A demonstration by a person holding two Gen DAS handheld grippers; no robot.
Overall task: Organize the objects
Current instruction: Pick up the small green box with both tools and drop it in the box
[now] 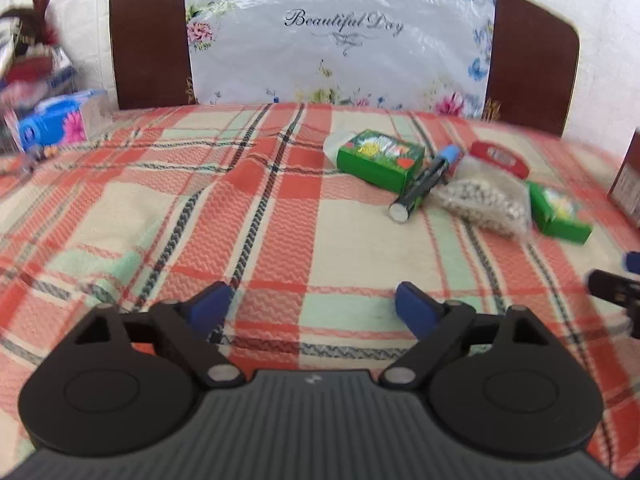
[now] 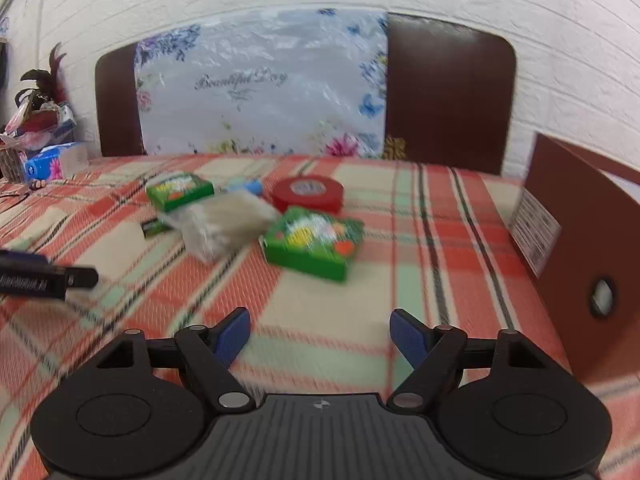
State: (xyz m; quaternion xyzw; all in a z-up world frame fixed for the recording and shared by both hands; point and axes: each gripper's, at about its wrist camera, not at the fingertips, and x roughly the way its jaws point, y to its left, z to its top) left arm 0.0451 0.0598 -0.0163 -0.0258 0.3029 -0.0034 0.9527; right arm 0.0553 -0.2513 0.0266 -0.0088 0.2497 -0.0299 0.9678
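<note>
clutter of green boxes (image 1: 379,160), bead bag (image 1: 482,199) and marker (image 1: 424,182) lies beyond both released, empty hand-held grippers (image 1: 314,306).

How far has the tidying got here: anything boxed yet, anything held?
Nothing looks done: both green boxes, the red tin, the bead bag and the marker lie loose on the blanket. Left gripper and right gripper are open and empty. The brown box stands at the right; its inside is hidden.
</note>
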